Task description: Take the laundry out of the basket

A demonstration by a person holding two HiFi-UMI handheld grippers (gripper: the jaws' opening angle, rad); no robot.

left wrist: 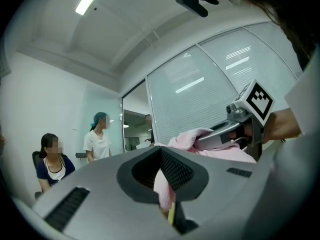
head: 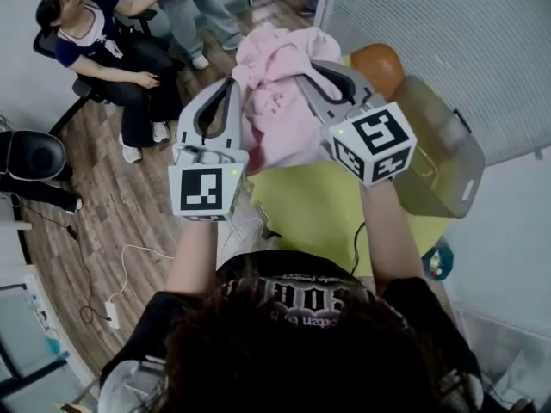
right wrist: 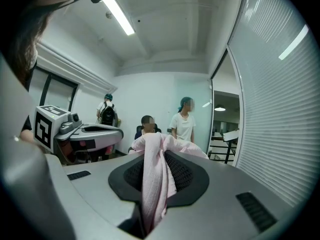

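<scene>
A pink garment (head: pixel 280 101) hangs lifted in the air above the yellow-green table (head: pixel 314 205), stretched between both grippers. My left gripper (head: pixel 231 86) is shut on its left edge; in the left gripper view, pink cloth (left wrist: pixel 162 186) sits pinched between the jaws of the left gripper (left wrist: pixel 161 156). My right gripper (head: pixel 303 80) is shut on the right side, and a fold of the pink garment (right wrist: pixel 152 179) runs down between the jaws of the right gripper (right wrist: pixel 152 156). The translucent laundry basket (head: pixel 443 157) stands on the table at the right, below and beside the right gripper.
An orange rounded object (head: pixel 379 58) sits behind the basket. A seated person (head: pixel 103 50) and a standing person (head: pixel 202 11) are at the back left on the wood floor. A white cable (head: pixel 116 286) trails on the floor. A blinds-covered glass wall (head: pixel 448 33) lies to the right.
</scene>
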